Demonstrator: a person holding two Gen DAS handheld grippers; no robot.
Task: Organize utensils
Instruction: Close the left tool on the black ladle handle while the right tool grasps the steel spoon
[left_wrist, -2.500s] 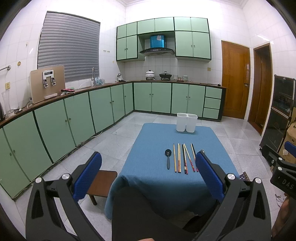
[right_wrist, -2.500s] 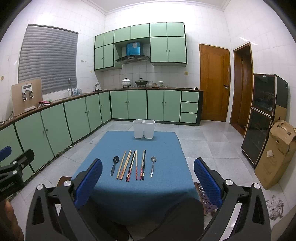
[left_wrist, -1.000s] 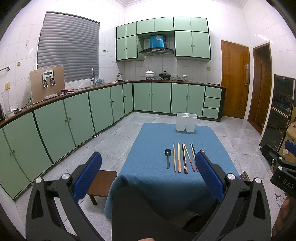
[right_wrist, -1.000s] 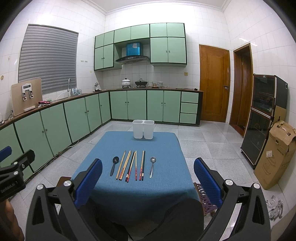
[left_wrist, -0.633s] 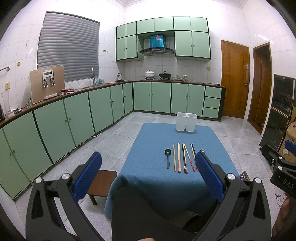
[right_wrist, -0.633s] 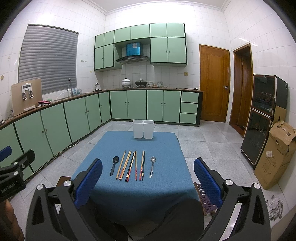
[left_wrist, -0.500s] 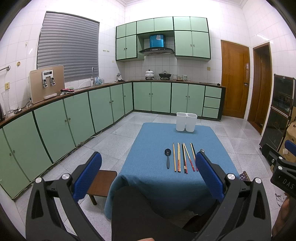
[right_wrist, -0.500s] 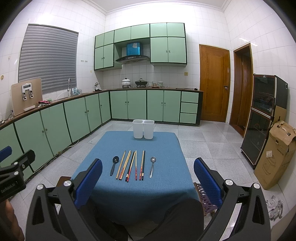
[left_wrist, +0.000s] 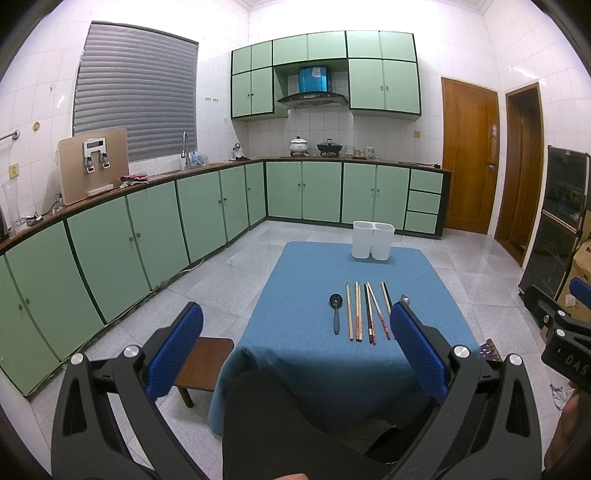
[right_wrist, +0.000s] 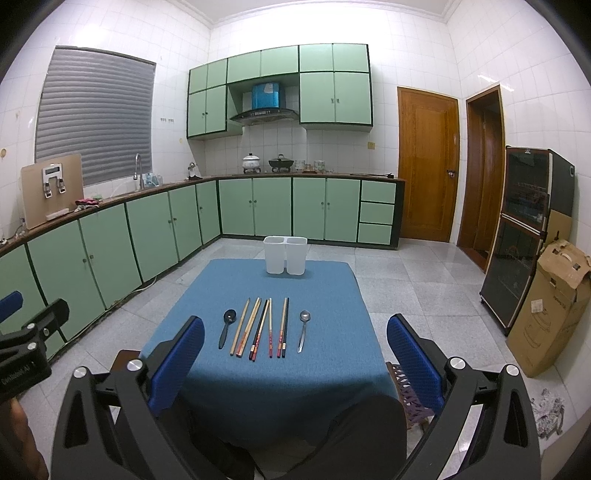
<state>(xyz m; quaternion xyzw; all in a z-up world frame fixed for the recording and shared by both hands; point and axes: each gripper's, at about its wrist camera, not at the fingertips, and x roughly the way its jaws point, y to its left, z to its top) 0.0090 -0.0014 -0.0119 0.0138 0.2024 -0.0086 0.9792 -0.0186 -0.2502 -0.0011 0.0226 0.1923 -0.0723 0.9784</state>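
Observation:
A blue-clothed table (right_wrist: 317, 295) holds a row of utensils: a black spoon (right_wrist: 227, 326), several chopsticks (right_wrist: 263, 328) and a metal spoon (right_wrist: 303, 329). A white two-compartment holder (right_wrist: 285, 255) stands at the table's far edge. In the left wrist view the black spoon (left_wrist: 335, 312), chopsticks (left_wrist: 365, 312) and holder (left_wrist: 372, 240) show too; the metal spoon (left_wrist: 405, 297) is mostly hidden by a finger. My left gripper (left_wrist: 295, 347) and right gripper (right_wrist: 295, 354) are both open, empty, held back from the table's near edge.
Green cabinets (right_wrist: 147, 229) line the left and back walls. A small brown stool (left_wrist: 203, 363) stands left of the table. A dark cabinet (right_wrist: 524, 236) and a cardboard box (right_wrist: 546, 306) stand at the right. A basket (right_wrist: 410, 398) sits by the table's right corner.

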